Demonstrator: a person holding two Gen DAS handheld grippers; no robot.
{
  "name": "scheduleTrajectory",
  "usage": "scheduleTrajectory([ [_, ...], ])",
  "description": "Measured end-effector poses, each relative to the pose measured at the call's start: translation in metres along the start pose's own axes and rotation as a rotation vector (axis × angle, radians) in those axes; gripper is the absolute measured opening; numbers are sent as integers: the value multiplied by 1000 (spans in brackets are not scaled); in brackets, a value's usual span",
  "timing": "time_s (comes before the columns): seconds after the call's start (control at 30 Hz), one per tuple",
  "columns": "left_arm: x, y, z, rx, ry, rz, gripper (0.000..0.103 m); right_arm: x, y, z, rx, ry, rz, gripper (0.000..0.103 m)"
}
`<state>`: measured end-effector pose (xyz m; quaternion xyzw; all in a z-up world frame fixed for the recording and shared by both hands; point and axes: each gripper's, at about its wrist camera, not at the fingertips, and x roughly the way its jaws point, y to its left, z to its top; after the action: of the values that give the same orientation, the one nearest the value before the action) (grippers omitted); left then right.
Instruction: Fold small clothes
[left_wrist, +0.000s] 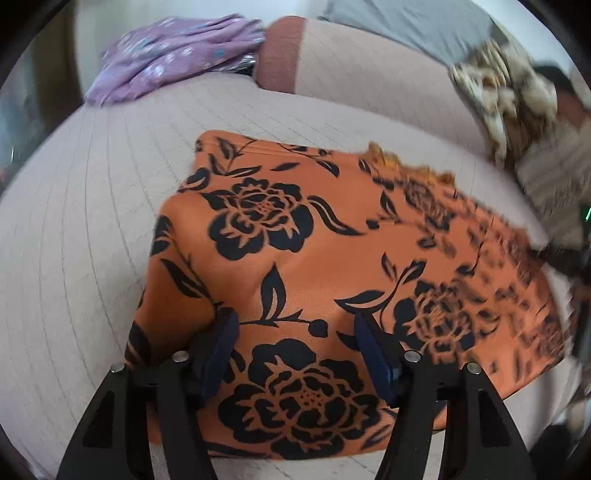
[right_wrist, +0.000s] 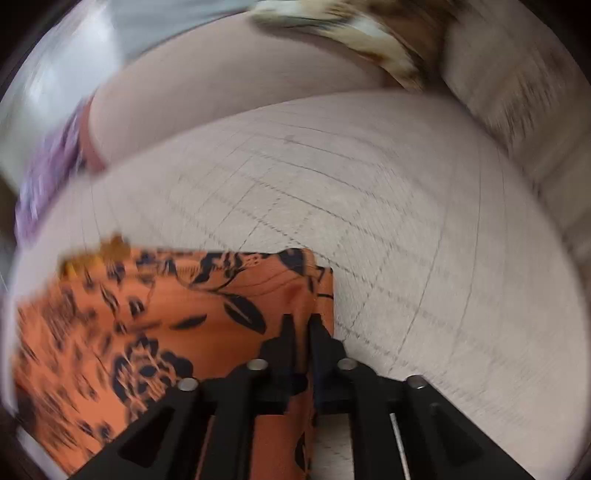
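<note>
A pale checked bed cover is spreading across both views, w/ a matching bolster w/ a rust-coloured end lying along its far side. An orange garment w/ black flower print is lying flat on the cover in the left wrist view, folded into a rough rectangle, its left edge doubled over and a frilly orange trim showing at the far edge; the right side is blurring out. The same garment is sitting at lower left in the right wrist view, its right edge running straight up the frame. A purple spotted cloth is lying bunched at the far left corner, touching the bolster's end, and a brown-and-cream patterned cloth is lying heaped at far right; grey fabric is showing beyond the bolster. The left gripper is hovering low over the garment's near half, fingers spread wide apart, nothing between them; whether the tips are touching the fabric can't be told. The right gripper is pinching the garment's right edge, its dark fingers nearly together w/ orange fabric running between them.
</note>
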<state>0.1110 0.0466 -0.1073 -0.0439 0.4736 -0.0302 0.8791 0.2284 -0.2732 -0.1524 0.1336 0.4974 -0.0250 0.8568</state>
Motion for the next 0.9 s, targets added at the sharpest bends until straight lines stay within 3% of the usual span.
scheduleTrajectory([
  [0.03, -2, -3, 1, 20, 4, 5, 66, -5, -4, 0, 40, -3, 11, 24],
  [0.17, -29, 5, 4, -46, -57, -35, 66, -54, 4, -4, 11, -102, 21, 25],
  [0.23, -45, 11, 2, -60, -103, -42, 66, -84, 13, -12, 20, -148, 106, 30],
  [0.33, -41, 17, -8, -54, -79, -9, 71, -105, 30, -40, 9, -118, 335, 79],
  [0.4, -17, 24, -15, -42, 15, 38, 71, -97, 34, -64, 9, -48, 454, 78],
  [0.47, -21, 23, -18, -1, 7, 51, 71, -71, 17, -87, 85, 34, 392, 75],
  [0.5, -28, 23, -18, -7, 0, 42, 71, -51, -4, -100, 182, 103, 322, 70],
  [0.53, -40, 25, -16, -31, -22, 15, 71, -44, -16, -106, 239, 117, 337, 51],
  [0.6, -61, 30, -13, -55, -92, -25, 71, -63, -25, -110, 249, 57, 337, 52],
  [0.67, -73, 38, -7, -67, -130, -45, 71, -83, -16, -108, 198, 9, 319, 61],
  [0.8, -64, 51, 5, -102, -89, -123, 71, -110, 13, -120, 50, -64, 399, 70],
  [0.9, -51, 54, 20, -127, -41, -187, 71, -92, 21, -137, 19, 3, 411, 72],
])
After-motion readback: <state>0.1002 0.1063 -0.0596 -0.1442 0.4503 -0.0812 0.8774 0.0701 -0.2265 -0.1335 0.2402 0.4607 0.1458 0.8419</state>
